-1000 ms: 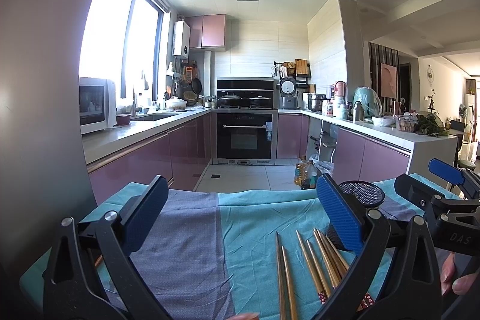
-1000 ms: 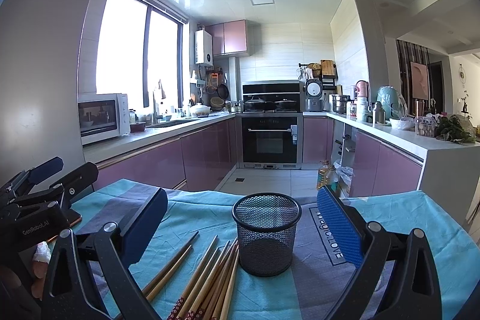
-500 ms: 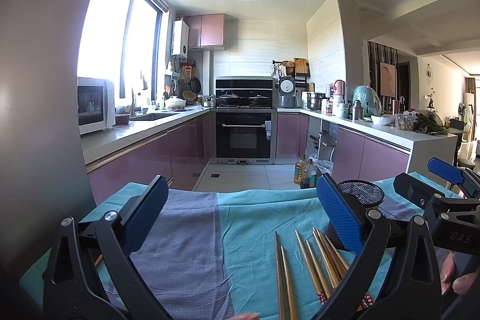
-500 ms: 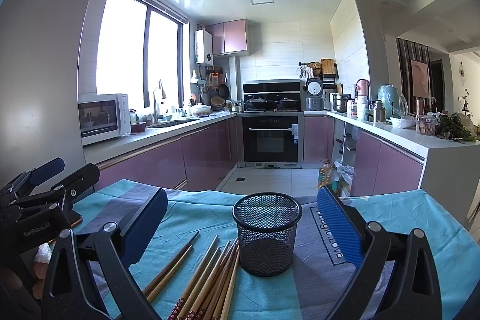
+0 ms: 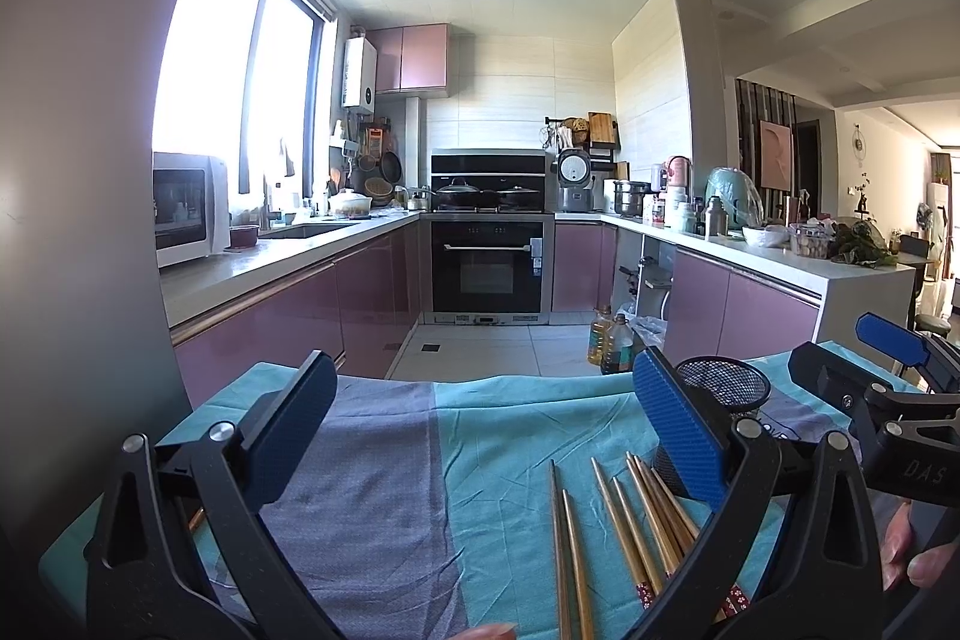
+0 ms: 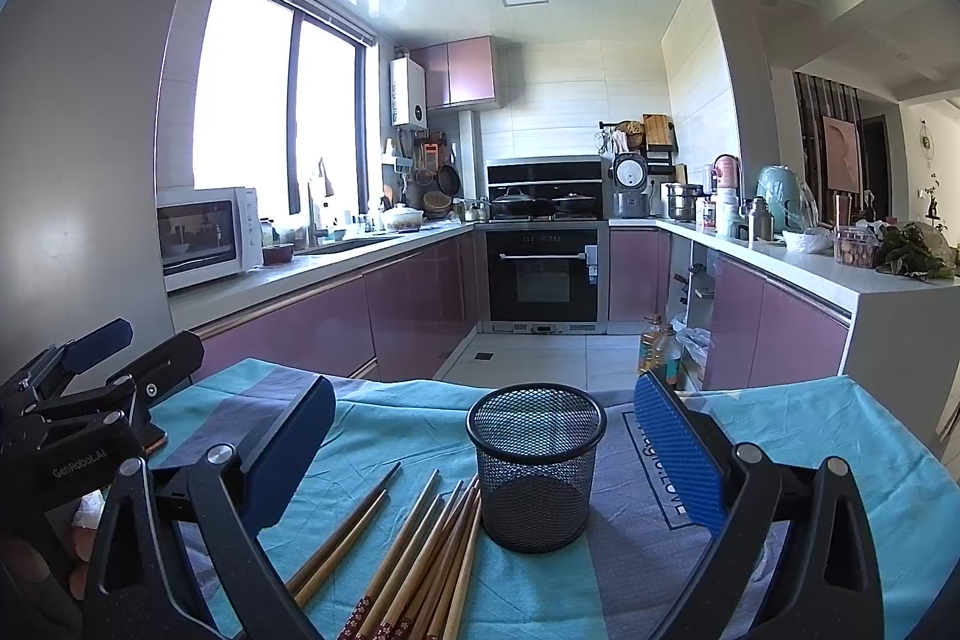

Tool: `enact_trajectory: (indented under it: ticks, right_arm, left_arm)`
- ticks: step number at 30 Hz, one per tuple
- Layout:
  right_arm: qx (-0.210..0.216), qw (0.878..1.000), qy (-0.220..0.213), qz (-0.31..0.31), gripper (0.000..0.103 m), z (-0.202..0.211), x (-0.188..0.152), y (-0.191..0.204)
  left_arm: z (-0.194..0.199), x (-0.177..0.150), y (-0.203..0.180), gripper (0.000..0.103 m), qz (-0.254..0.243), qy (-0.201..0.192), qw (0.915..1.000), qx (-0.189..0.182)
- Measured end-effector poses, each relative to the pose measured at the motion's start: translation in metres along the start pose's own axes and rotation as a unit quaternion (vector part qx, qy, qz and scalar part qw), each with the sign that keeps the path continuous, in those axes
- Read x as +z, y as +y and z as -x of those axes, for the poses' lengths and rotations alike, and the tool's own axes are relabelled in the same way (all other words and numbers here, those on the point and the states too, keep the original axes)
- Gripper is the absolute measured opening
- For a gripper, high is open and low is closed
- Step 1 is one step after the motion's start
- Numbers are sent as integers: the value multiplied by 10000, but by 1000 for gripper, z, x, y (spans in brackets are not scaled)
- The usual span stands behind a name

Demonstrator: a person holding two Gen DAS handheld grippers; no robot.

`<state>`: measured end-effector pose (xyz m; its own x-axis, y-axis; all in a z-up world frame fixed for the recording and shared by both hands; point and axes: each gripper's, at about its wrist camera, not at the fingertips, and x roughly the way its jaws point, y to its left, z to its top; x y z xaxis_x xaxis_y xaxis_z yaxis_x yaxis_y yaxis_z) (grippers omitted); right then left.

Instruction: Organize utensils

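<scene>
Several wooden chopsticks (image 6: 420,562) lie flat in a loose bundle on the teal and grey cloth, just left of an upright black mesh cup (image 6: 536,466). My right gripper (image 6: 480,448) is open above the cloth, with the cup between its blue pads and nothing held. In the left wrist view the same chopsticks (image 5: 630,526) lie near the right pad, and the mesh cup (image 5: 723,382) peeks out behind it. My left gripper (image 5: 480,424) is open over bare cloth, holding nothing. Each gripper shows at the edge of the other's view.
The cloth-covered table (image 6: 840,436) ends just beyond the cup. Behind it is a kitchen floor with oil bottles (image 6: 657,346), purple cabinets, an oven (image 6: 543,274) and a microwave (image 6: 204,238). A person's fingers (image 5: 918,556) hold the right gripper handle.
</scene>
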<state>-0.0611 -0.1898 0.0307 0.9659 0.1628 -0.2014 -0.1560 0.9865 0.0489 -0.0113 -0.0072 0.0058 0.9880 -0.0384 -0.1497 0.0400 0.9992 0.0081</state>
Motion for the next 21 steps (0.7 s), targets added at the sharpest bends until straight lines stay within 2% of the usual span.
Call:
enact_trajectory:
  ticks: [13,17,21]
  right_arm:
    - [65,9999,145,-27,97,-4,-1,-3]
    - [132,9993,337,-4,97,-9,-4,-4]
    - [129,9967,793,79,97,-21,-11,-7]
  left_arm:
    - [-5,-1,-1,97,-38,101,9999,-2]
    - [-9,-3,-1,97,-59,238,9997,-46]
    - [-21,-8,-1,97,-153,624,9977,-218]
